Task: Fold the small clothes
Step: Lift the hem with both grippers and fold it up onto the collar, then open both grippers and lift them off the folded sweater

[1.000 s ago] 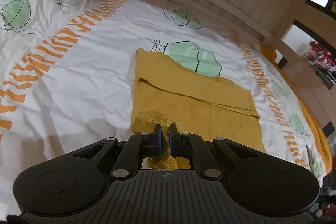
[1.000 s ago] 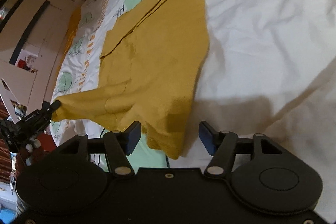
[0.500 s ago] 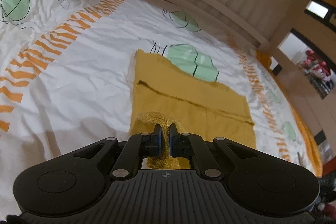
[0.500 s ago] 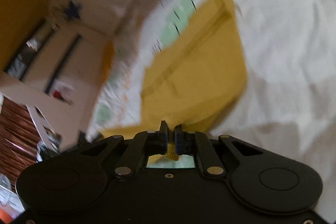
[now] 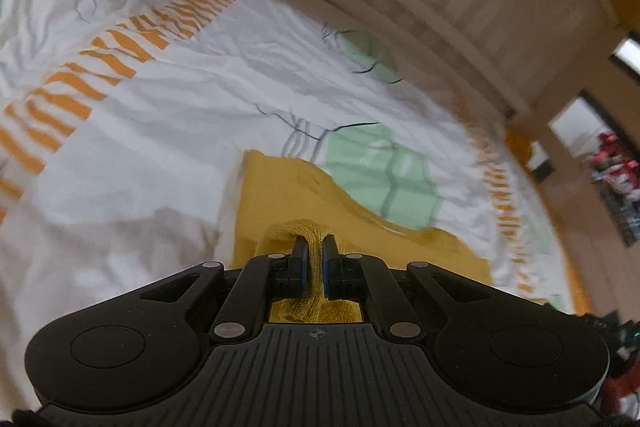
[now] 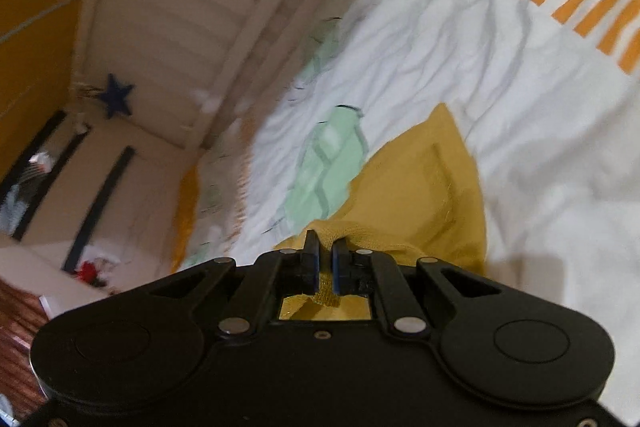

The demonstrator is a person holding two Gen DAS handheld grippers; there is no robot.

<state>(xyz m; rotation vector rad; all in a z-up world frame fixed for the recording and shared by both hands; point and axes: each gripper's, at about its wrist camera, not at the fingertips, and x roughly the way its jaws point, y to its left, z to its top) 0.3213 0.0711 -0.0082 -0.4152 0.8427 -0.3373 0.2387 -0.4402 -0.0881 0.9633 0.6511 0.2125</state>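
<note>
right gripper (image 6: 324, 251): jaws just closed, pinching knit edge of mustard-yellow garment (image 6: 420, 195)
garment: lifted at the pinch, rest lying on the duvet, far corner pointing away
duvet (image 6: 520, 99): white, wrinkled, green leaf print, orange stripe band top right
bed frame (image 6: 192, 19): cream slats, left
star (image 6: 116, 99): dark blue, on frame
image: motion-blurred

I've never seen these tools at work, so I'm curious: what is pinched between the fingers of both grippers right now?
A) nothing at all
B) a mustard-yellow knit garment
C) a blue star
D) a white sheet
B: yellow knit fabric of the mustard-yellow garment bunches between the shut pads of the left gripper and of the right gripper, above the leaf-print bedsheet.
</note>
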